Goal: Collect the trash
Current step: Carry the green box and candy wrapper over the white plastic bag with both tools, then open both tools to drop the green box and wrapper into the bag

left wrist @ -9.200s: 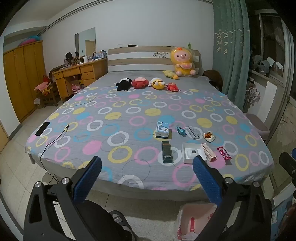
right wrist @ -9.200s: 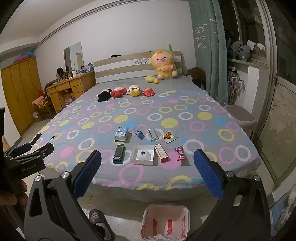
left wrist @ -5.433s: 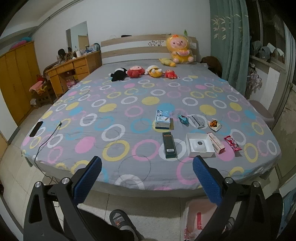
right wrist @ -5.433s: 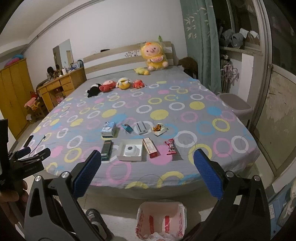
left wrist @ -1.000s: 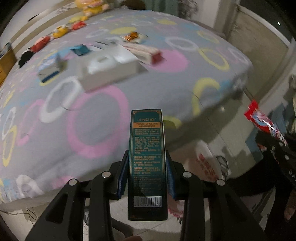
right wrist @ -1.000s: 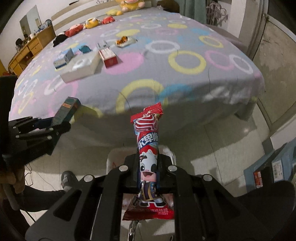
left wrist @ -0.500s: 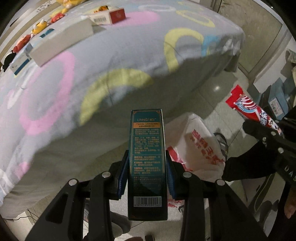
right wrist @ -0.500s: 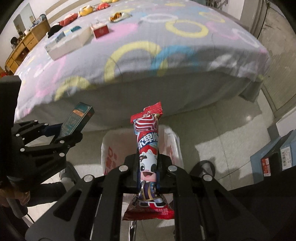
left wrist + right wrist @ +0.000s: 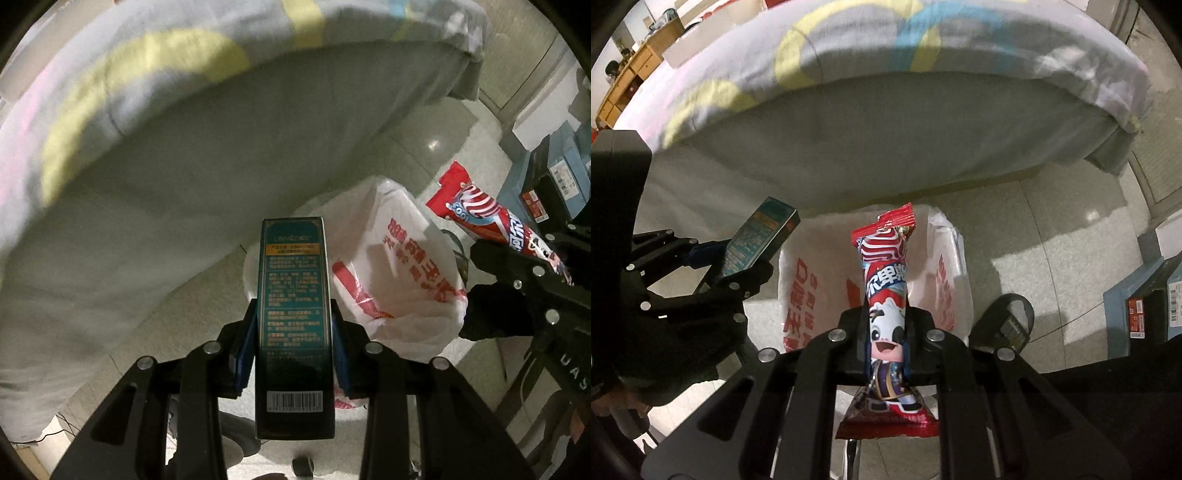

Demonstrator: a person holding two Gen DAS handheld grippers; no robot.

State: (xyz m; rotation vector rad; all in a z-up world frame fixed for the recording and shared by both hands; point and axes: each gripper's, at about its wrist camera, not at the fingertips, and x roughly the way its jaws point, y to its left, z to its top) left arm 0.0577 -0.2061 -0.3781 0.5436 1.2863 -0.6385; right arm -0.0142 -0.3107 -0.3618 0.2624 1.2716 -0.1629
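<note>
I take the white bag [image 9: 871, 280] on the floor as my landmark. My right gripper [image 9: 886, 332] has its jaws clamped thin on the red snack wrapper [image 9: 886, 284], whose long axis points straight down into the bag's mouth, so this hand looks nearer the drop. My left gripper [image 9: 293, 347] has its jaws closed on the sides of the dark green box [image 9: 294, 295], upright, which sits over the bag's left rim. The right view shows the mouth fully open below the bed [image 9: 886, 122]; the left view shows the wrapper [image 9: 480, 218] hanging at the bag's [image 9: 402, 266] far side.
</note>
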